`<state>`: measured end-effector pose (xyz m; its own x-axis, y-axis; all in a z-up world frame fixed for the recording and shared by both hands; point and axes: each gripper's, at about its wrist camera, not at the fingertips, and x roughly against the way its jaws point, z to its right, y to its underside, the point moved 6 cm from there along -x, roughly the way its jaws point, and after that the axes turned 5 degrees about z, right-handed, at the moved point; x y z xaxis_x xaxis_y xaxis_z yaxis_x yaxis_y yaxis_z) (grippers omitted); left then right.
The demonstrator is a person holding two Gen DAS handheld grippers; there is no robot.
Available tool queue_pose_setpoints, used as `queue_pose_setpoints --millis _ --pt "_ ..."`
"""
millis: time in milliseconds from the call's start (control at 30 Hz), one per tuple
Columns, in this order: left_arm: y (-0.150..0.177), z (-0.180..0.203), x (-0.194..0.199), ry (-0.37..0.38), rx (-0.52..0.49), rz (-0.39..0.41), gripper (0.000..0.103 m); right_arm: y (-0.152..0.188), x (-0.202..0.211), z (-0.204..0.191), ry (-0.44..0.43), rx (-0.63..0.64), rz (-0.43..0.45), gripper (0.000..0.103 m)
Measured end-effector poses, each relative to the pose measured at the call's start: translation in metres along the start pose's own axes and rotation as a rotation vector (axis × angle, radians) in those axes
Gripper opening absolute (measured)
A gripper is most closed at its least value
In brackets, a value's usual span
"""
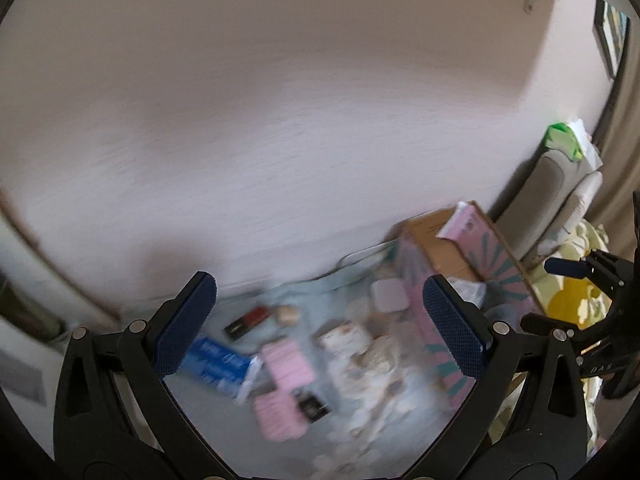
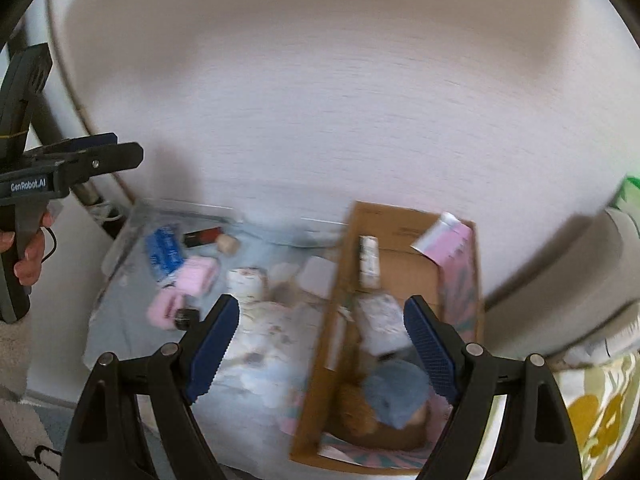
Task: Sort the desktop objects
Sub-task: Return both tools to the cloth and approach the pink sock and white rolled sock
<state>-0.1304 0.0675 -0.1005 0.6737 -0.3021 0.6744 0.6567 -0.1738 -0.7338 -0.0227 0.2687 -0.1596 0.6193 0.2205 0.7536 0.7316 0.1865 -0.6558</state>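
Both grippers up over the clutter, fingers wide apart, nothing held.

Cardboard box (image 2: 404, 240) w/ pink patterned sides holds a blue-grey lump (image 2: 396, 392), a pale tube (image 2: 369, 260), white packets; a pink carton (image 2: 444, 236) leans in its far corner. Beside it, a clear tray (image 2: 132, 236) on the counter (image 2: 320, 100) carries a blue packet (image 2: 164, 254), pink cases (image 2: 196, 276), a red-black stick (image 2: 202, 236), a small cork-like piece (image 2: 228, 244), pale wrapped bits – all blurred. Right gripper (image 2: 320, 336) hangs above the box/tray edge, not touching. Left gripper (image 1: 320, 320) is above the tray items, clear of them. A hand (image 2: 28, 256) grips the left handle. Grey cushion (image 1: 544, 196) sits past the box.
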Motion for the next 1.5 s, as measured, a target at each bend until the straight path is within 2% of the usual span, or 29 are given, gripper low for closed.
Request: queue_pose_setpoints --millis 100,233,333,467,733,933,1167,1300,1333,1400,1500 --pt "0.022 -0.018 0.005 -0.012 0.038 -0.014 0.103 0.001 -0.012 -0.019 -0.051 -0.022 0.000 0.082" --pt "0.069 -0.039 0.001 -0.020 0.108 -0.073 0.103 0.011 -0.032 -0.046 -0.117 -0.072 -0.007 0.082" --pt "0.114 -0.050 -0.013 -0.018 0.174 -0.135 0.102 0.024 -0.052 -0.063 -0.132 -0.095 -0.026 0.082" --pt "0.160 -0.059 -0.034 -0.016 0.245 -0.165 0.100 0.045 -0.085 -0.077 -0.151 -0.157 -0.063 0.082" --pt "0.223 -0.074 -0.079 -0.041 0.348 -0.153 0.091 0.089 -0.146 -0.080 -0.026 -0.196 -0.058 0.082" --pt "0.237 -0.076 -0.094 -0.039 0.397 -0.138 0.089 0.095 -0.165 -0.066 0.081 -0.224 -0.017 0.082" --pt "0.237 -0.076 -0.097 -0.021 0.407 -0.135 0.087 0.096 -0.175 -0.056 0.098 -0.235 -0.020 0.082" --pt "0.236 -0.077 -0.101 -0.002 0.431 -0.135 0.079 0.097 -0.178 -0.054 0.096 -0.241 -0.022 0.082" --pt "0.236 -0.077 -0.102 0.007 0.439 -0.134 0.077 0.097 -0.180 -0.053 0.092 -0.244 -0.023 0.079" --pt "0.235 -0.078 -0.102 0.020 0.450 -0.135 0.069 0.098 -0.183 -0.052 0.079 -0.246 -0.035 0.067" --pt "0.236 -0.077 -0.105 0.027 0.457 -0.149 0.053 0.100 -0.186 -0.050 0.088 -0.239 -0.048 0.055"
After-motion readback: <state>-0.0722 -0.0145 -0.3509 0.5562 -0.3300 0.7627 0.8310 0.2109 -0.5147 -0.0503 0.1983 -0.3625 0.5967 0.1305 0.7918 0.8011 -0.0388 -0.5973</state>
